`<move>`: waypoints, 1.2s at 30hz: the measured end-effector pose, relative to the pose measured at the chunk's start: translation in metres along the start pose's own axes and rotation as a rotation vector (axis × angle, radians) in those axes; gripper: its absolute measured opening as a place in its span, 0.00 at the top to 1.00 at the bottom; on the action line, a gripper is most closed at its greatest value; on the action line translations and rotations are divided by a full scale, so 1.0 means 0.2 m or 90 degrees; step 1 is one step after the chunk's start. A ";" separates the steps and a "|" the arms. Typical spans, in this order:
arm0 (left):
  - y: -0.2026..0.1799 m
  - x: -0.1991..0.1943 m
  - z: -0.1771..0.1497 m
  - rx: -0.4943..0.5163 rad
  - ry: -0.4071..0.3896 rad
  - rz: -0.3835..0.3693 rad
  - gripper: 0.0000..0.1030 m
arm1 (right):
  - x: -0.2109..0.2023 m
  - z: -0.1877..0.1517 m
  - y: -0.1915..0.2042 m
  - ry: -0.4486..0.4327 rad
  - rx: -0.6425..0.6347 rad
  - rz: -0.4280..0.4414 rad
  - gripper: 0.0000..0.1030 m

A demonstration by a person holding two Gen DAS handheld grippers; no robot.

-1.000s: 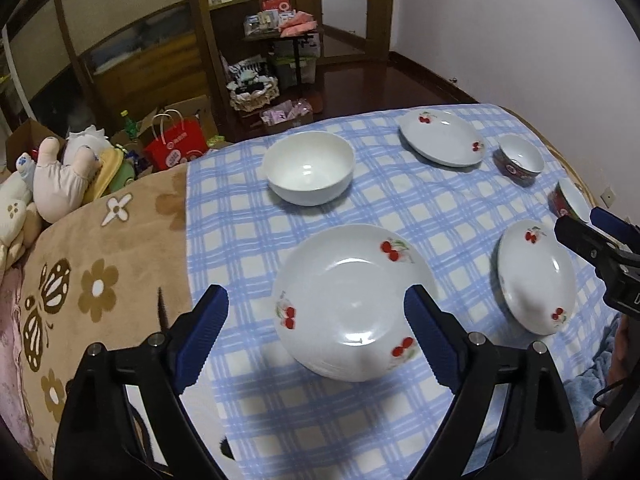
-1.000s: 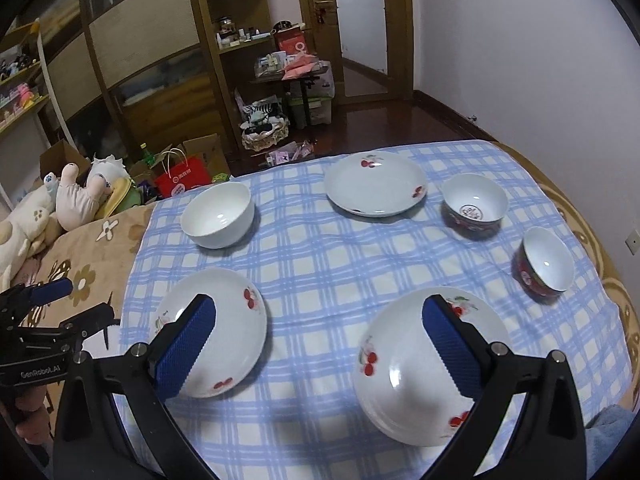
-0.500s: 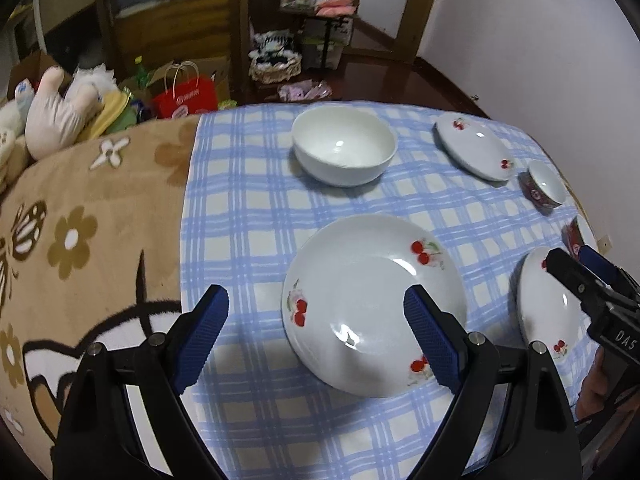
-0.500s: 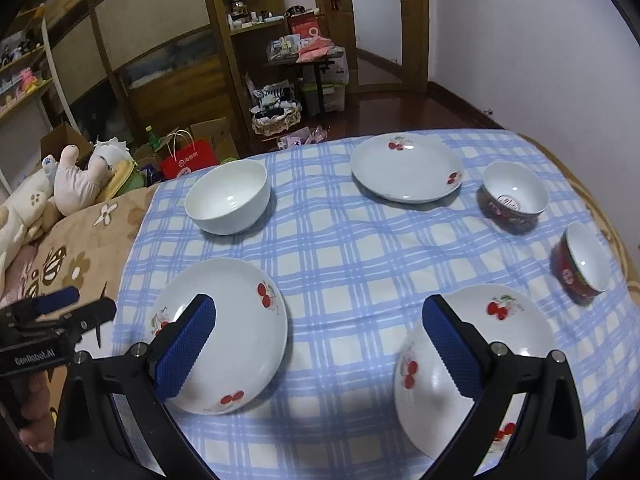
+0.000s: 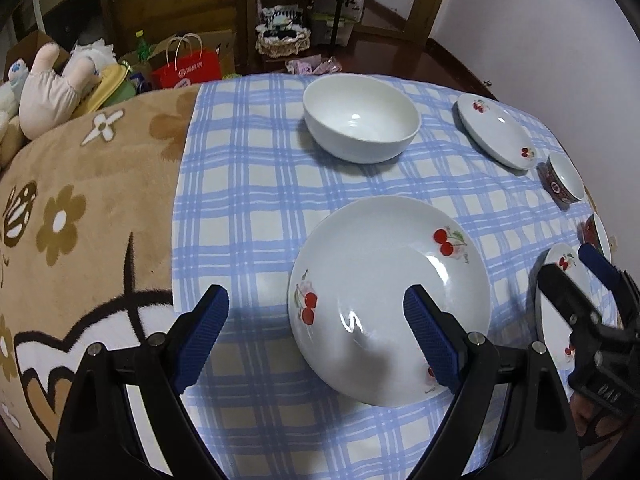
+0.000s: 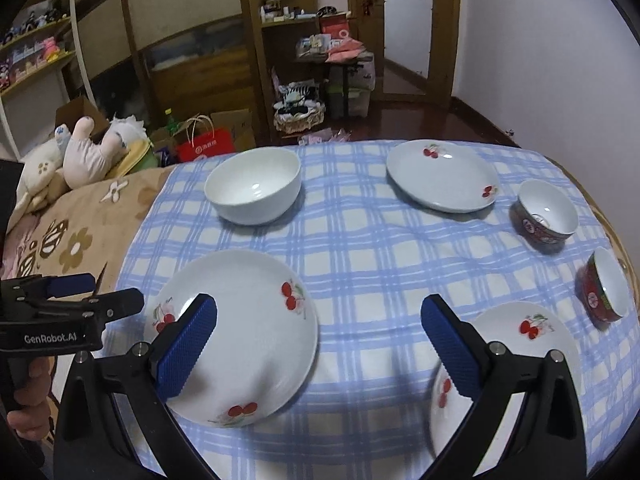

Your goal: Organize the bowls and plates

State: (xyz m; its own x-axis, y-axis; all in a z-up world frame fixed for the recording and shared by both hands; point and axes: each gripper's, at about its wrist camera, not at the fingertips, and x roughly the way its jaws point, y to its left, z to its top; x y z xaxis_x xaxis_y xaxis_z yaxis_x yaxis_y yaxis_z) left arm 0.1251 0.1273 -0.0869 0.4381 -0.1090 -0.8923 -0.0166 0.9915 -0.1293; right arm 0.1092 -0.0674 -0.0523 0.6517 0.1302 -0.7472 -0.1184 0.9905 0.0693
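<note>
Three white cherry-print plates lie on the blue checked cloth: a near-left plate [image 5: 388, 300] [image 6: 240, 332], a near-right plate [image 6: 520, 344] [image 5: 560, 304] and a far plate [image 6: 442, 180] [image 5: 496, 136]. A plain white bowl [image 5: 360, 116] [image 6: 254, 184] stands at the far left. Two red-sided small bowls [image 6: 546, 210] [image 6: 606, 290] stand at the right. My left gripper [image 5: 316, 340] is open and empty, above the near-left plate's near edge. My right gripper [image 6: 320, 348] is open and empty, between the two near plates; it also shows in the left wrist view [image 5: 576, 276].
The cloth covers a round table [image 6: 616, 224]. A brown flowered blanket [image 5: 80, 208] with plush toys [image 5: 52, 84] lies to the left. A red shopping bag [image 5: 188, 66], boxes, shelves and a basket stand on the floor beyond. A white wall is at the right.
Both grippers have moved left and lower toward the table. The near-left plate now looms larger in both views. Both stay open.
</note>
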 end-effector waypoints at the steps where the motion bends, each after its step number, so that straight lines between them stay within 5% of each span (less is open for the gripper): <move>1: 0.00 0.01 0.00 -0.004 0.004 0.001 0.14 | 0.02 -0.01 0.01 0.003 -0.003 0.005 0.00; 15: 0.02 0.20 -0.03 -0.001 0.077 0.040 0.15 | 0.19 -0.07 -0.06 0.048 0.026 0.043 0.13; 23: 0.02 0.28 -0.04 -0.002 0.114 0.031 0.28 | 0.27 -0.09 -0.07 0.081 0.032 0.055 0.15; 26: 0.02 0.30 -0.04 -0.011 0.121 0.029 0.30 | 0.30 -0.11 -0.05 0.094 0.033 0.049 0.28; 36: 0.10 0.40 -0.04 -0.070 0.146 0.016 0.66 | 0.43 -0.19 -0.05 0.144 0.057 0.032 0.68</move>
State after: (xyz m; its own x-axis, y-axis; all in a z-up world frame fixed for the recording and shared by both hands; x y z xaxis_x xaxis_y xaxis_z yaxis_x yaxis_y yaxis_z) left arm 0.1531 0.1378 -0.1632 0.2219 -0.1097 -0.9689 -0.1288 0.9817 -0.1406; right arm 0.1376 -0.0676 -0.1425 0.4614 0.1763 -0.8695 -0.0728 0.9843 0.1609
